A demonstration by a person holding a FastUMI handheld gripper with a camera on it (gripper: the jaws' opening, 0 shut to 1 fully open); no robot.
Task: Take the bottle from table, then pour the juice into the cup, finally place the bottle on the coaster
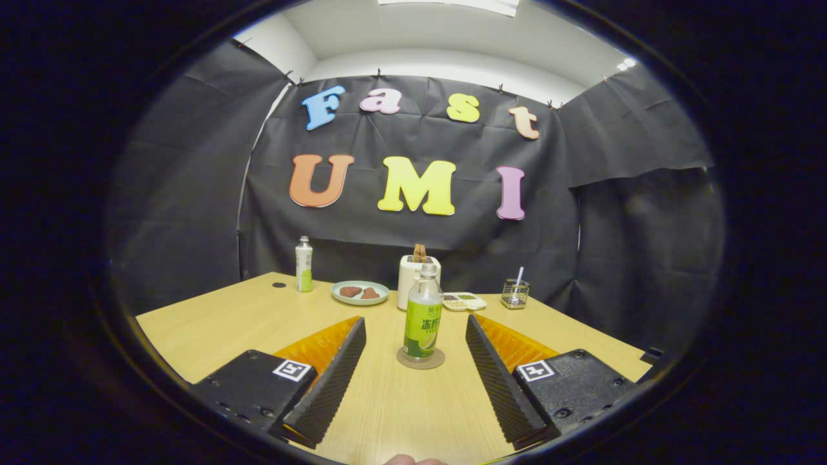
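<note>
The bottle [423,313] stands upright on the coaster [420,358] mid-worktop, between the fingers [336,368], which are spread wide and touch nothing. Judging by this, the placement looks done; draw straight back without brushing the bottle.
</note>
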